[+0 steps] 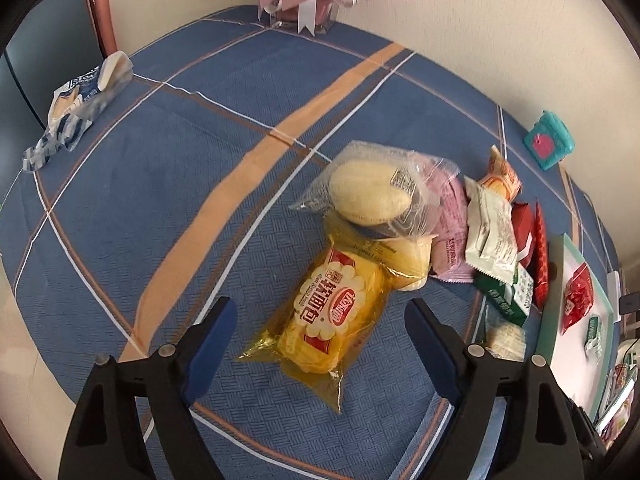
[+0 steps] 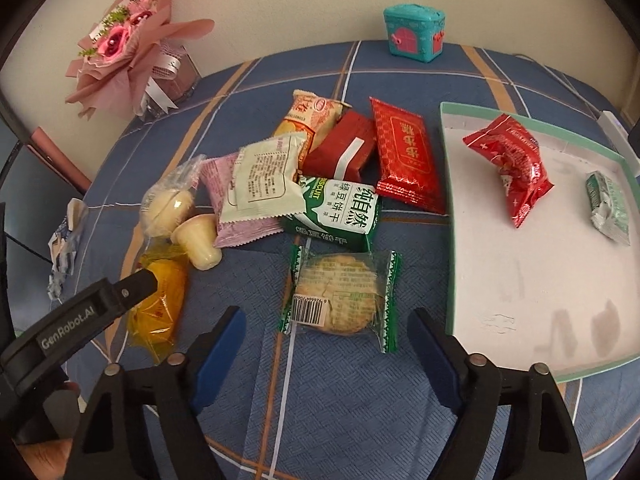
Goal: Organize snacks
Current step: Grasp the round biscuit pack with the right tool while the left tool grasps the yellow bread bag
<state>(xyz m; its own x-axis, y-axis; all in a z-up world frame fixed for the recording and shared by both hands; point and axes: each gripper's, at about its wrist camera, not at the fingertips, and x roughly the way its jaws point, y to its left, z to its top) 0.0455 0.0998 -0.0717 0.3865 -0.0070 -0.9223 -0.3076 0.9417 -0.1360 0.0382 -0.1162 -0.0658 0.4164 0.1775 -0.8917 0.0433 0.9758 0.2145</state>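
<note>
My left gripper point(image 1: 320, 312) hangs open above a yellow soft-bread packet point(image 1: 332, 312), one finger on each side of it, pads apart from it. One of its fingers point(image 2: 136, 282) shows over that packet in the right wrist view. My right gripper point(image 2: 325, 316) is open too, over a round biscuit in a clear green-edged wrapper point(image 2: 340, 296), not touching it. Behind lies a heap: a clear bun bag point(image 1: 368, 196), a pudding cup point(image 2: 198, 242), a green biscuit box point(image 2: 340, 212) and red packets point(image 2: 408, 156). At the right, a white tray point(image 2: 446, 200) holds a red bag point(image 2: 516, 168) and a small green packet point(image 2: 608, 208).
A blue checked cloth point(image 1: 160, 168) covers the table. A pink bouquet point(image 2: 124, 48) and a teal toy chest point(image 2: 414, 32) stand at the back by the wall. A blue-white packet point(image 1: 76, 108) lies alone at the far left edge.
</note>
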